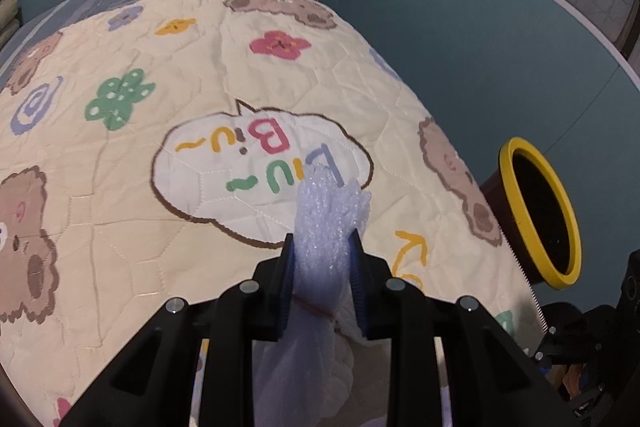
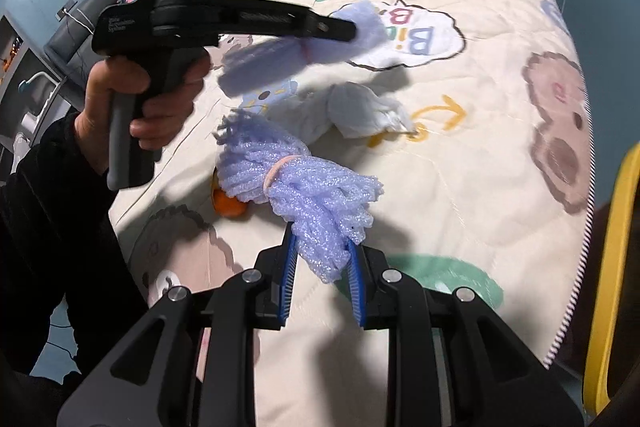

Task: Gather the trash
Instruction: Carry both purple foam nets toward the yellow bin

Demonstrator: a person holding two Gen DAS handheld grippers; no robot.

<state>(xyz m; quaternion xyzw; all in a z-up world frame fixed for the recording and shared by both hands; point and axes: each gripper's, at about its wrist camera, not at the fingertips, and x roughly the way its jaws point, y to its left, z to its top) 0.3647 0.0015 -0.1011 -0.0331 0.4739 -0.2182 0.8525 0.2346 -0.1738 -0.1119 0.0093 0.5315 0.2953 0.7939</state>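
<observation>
Each gripper is clamped on one foam net bundle, left gripper on the left bundle, right gripper on the right bundle, both above the quilt; the yellow-rimmed bin stands beyond the quilt's right edge, nearer the right hand.

Cream quilt – brown bears, coloured flowers; pale lilac foam net at 12 o'clock; yellow-rimmed bin.

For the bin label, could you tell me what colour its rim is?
Yellow; the bin rim shows best in the left wrist view.
</observation>
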